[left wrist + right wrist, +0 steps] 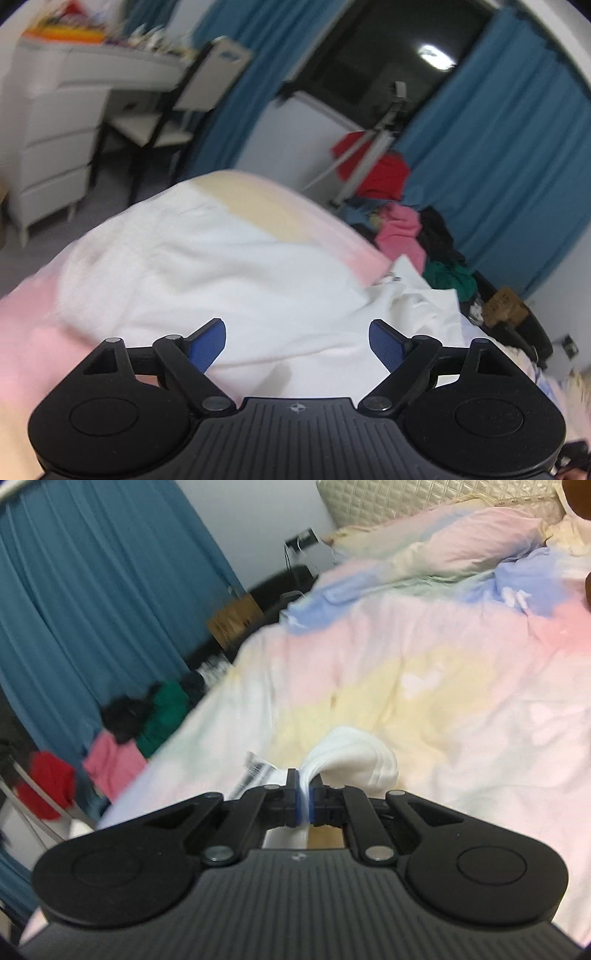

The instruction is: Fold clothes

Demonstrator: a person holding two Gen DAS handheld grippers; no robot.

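A white garment (207, 273) lies spread on the pastel bed cover (33, 314). My left gripper (297, 345) is open and empty, its blue pads (207, 347) wide apart just above the white cloth. In the right wrist view my right gripper (303, 799) is shut on a bunched edge of the white garment (354, 757), with a care label (255, 770) showing to its left. The cloth rises from the jaws in a thick fold above the bed cover (461, 709).
A pile of pink, black, green and red clothes (413, 236) lies beside the bed by the blue curtains (509, 166); it also shows in the right wrist view (122, 734). A white drawer unit (51, 147) and chair (173, 122) stand far left. Pillows and headboard (424, 498) are at the back.
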